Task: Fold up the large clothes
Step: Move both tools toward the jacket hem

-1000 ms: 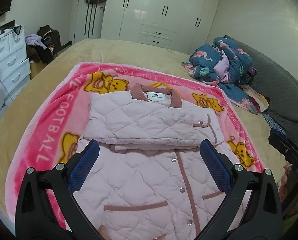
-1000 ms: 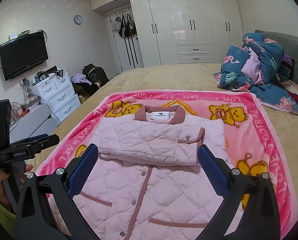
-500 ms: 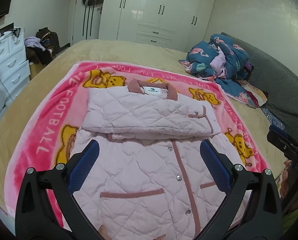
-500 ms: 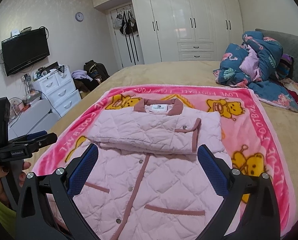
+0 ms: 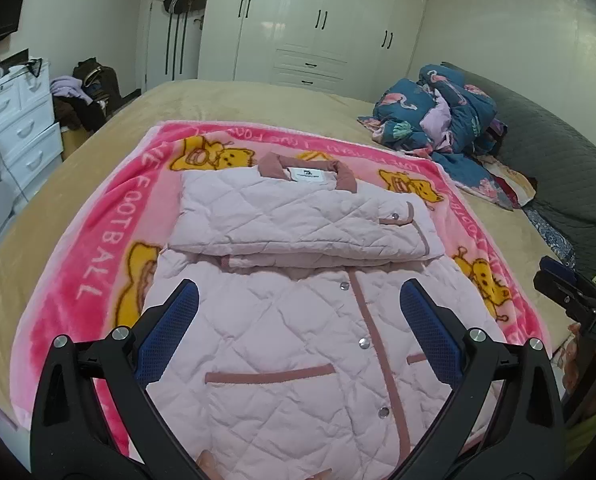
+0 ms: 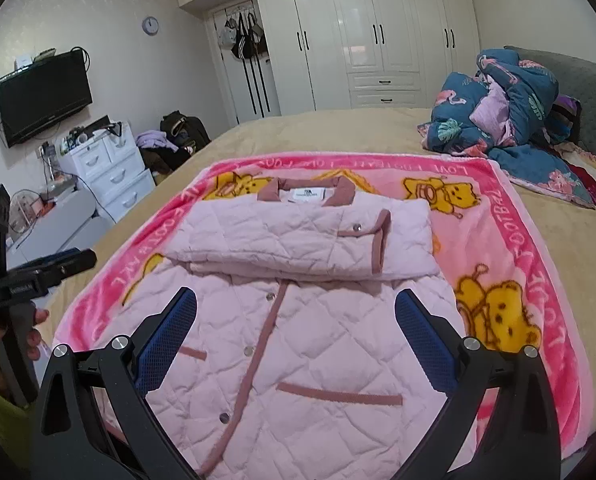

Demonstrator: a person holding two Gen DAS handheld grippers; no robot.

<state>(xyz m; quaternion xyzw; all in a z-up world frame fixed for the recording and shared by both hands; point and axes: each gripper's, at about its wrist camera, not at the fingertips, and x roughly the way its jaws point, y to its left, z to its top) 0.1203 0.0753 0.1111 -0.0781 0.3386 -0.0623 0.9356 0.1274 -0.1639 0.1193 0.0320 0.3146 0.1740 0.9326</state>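
A pale pink quilted jacket [image 5: 298, 320] lies front-up, spread flat just ahead of and below the wide-spread fingers of both hand-held grippers. Its sleeves are folded across the chest into a thick band beyond the fingertips. It has dusty-rose trim on the collar, placket, cuff and pocket lines, plus silver snaps and a white neck label.

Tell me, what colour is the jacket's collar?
Dusty rose collar, darker than the pale pink jacket; clearest in right wrist view.
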